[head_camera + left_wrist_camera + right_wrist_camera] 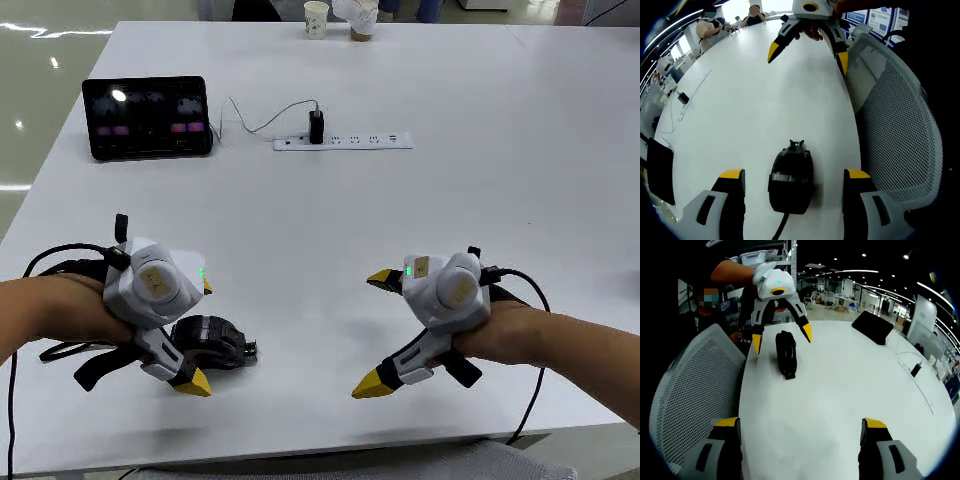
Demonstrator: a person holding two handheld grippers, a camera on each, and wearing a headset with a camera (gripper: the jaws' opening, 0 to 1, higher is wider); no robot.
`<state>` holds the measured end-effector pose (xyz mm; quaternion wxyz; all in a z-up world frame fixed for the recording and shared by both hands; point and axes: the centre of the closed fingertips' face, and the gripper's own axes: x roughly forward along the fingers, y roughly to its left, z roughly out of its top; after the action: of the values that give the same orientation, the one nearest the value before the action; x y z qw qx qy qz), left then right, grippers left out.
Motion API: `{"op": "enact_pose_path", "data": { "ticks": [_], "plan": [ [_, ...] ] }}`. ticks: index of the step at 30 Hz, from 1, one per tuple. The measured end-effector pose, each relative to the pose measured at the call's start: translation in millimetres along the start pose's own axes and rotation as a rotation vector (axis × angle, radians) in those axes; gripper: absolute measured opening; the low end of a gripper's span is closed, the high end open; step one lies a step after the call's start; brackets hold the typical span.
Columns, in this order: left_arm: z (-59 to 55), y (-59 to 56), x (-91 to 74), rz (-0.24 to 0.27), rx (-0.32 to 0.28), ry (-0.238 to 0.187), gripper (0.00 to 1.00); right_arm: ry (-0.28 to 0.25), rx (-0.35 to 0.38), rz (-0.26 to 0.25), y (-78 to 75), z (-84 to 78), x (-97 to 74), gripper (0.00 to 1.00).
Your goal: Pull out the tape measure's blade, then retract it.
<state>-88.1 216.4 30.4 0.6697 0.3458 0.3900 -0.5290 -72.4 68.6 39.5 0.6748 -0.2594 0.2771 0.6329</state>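
Observation:
A black tape measure (pixel 222 341) lies on the white table (pixel 320 230) near its front left edge, with no length of blade showing outside the case. My left gripper (pixel 200 335) stands open with its yellow-tipped jaws on either side of the tape measure (pixel 791 177), not touching it. In the left gripper view the case sits between the jaws with its blade hook pointing away. My right gripper (pixel 376 330) is open and holds nothing, a short way right of the tape measure (pixel 786 354) and pointing toward it.
A dark tablet (pixel 147 116) stands at the back left. A white power strip (pixel 342 142) with a black plug and cable lies mid-table. Two cups (pixel 316 18) stand at the far edge. A grey mesh chair (pixel 900 125) is beside the front edge.

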Motion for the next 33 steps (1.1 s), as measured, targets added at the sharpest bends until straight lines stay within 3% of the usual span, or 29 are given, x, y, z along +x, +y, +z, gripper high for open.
{"op": "enact_pose_path", "data": {
  "ticks": [5,7,13,16,17,20,27,30,33],
  "plan": [
    [-6.4,3.7,8.0,-0.008,0.015,0.031,0.68,-0.013,0.001,0.014,-2.9,10.4,10.5,0.99],
    [-8.8,4.0,9.4,-0.008,0.031,0.053,0.61,-0.023,0.011,0.021,-2.8,15.5,15.7,0.99],
    [-6.2,7.2,15.2,-0.002,0.032,0.059,0.52,-0.022,-0.015,0.048,3.1,28.2,32.0,0.99],
    [-7.6,10.5,18.4,0.01,0.043,0.071,0.39,-0.025,-0.027,0.062,5.6,33.9,38.7,0.99],
    [-6.4,6.6,18.6,-0.013,0.049,0.069,0.35,-0.023,-0.025,0.069,6.5,35.3,41.3,0.99],
    [-6.9,7.8,18.9,0.006,0.051,0.072,0.33,-0.01,0.012,0.086,8.7,35.9,46.0,0.99],
    [-7.5,6.5,17.9,0.007,0.032,0.04,0.32,-0.017,-0.019,0.103,8.6,37.1,55.5,0.99],
    [-6.8,6.4,17.9,0.017,0.02,0.035,0.32,0.006,-0.006,0.086,3.9,32.4,63.6,0.99],
    [-6.8,6.5,18.5,0.022,0.025,0.044,0.32,0.007,-0.004,0.095,8.8,34.6,70.6,0.99]
  ]
}}
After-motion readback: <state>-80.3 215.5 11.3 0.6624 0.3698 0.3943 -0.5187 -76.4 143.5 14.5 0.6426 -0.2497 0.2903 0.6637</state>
